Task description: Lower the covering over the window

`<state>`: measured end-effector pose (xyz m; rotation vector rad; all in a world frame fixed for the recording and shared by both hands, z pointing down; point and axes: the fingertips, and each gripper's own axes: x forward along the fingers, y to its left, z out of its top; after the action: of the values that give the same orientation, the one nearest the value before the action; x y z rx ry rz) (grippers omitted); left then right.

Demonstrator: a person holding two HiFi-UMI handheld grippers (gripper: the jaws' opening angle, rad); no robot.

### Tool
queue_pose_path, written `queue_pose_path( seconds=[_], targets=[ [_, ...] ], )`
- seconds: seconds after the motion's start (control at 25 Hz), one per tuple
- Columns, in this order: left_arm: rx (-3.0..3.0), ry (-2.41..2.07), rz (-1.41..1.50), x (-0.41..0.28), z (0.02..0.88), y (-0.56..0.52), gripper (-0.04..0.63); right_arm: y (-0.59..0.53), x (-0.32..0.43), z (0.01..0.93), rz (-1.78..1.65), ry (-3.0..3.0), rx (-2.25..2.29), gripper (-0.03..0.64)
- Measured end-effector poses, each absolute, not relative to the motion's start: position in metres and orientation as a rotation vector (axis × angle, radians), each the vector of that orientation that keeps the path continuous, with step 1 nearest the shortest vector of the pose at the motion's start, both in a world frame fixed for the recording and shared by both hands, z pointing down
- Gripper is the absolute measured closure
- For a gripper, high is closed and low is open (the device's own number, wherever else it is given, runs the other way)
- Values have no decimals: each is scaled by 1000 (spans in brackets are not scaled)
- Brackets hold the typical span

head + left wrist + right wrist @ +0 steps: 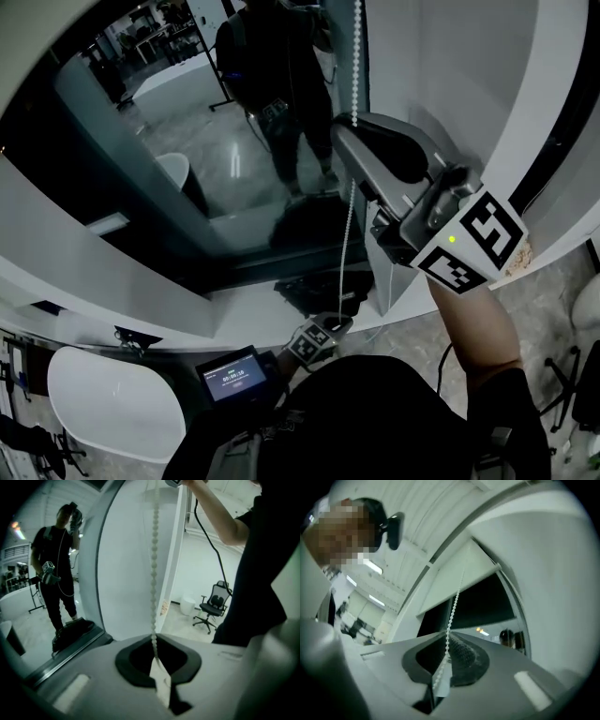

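White bead chain (355, 56) hangs down the right edge of the window (187, 169). Right gripper (345, 131) is clamped on it high beside the glass, left gripper (337, 325) clamped on it near the window's bottom. Blind (445, 583) covers only the window's top.

head cam sits on your head, facing steeply down at the window (178, 159) and floor (553, 300). your right hand-held gripper (349, 127) is close up, your left hand-held gripper (337, 325) low by your body. left gripper view looks along its jaws, past the window's edge. right gripper view tilts up to the ceiling (417, 522). all three share the bead chain (153, 573), very near both gripper lenses.
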<state>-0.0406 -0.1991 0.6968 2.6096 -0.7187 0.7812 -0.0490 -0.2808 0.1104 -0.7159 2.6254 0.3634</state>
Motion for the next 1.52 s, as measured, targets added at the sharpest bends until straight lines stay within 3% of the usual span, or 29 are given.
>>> queue_pose_path(
  seconds=[0.16,0.24,0.28,0.6,0.76,1.04,1.16,1.28,1.52],
  targets=[
    [2560,-928,703,-67,696,-212,570,-264,-41,118,1065,2536,-1075,607],
    [2502,-1024,646,-90,697,-213,491,-262,-45,131,1180,2548,-1138,609],
    [2459,-1075,598,-104,695,-212,491,-264,-52,144,1185,2588,-1145,609],
    [2345,-1449,60,-184,570,-246,532,-295,-76,326,964,3030,-1196,609],
    [2539,-1371,-266,-161,458,-264,534,-292,-76,429,795,3242,-1216,609],
    [2823,-1113,-479,-84,331,-270,531,-273,-68,604,422,3641,-1137,609],
    [2884,-1104,-482,-63,317,-277,536,-253,-65,629,312,3720,-1075,609],
    [2932,-1040,-485,-47,308,-279,459,-247,-68,629,300,3730,-1042,609],
    [3005,-899,-578,-19,281,-276,439,-239,-64,634,345,3767,-985,609]
  ],
)
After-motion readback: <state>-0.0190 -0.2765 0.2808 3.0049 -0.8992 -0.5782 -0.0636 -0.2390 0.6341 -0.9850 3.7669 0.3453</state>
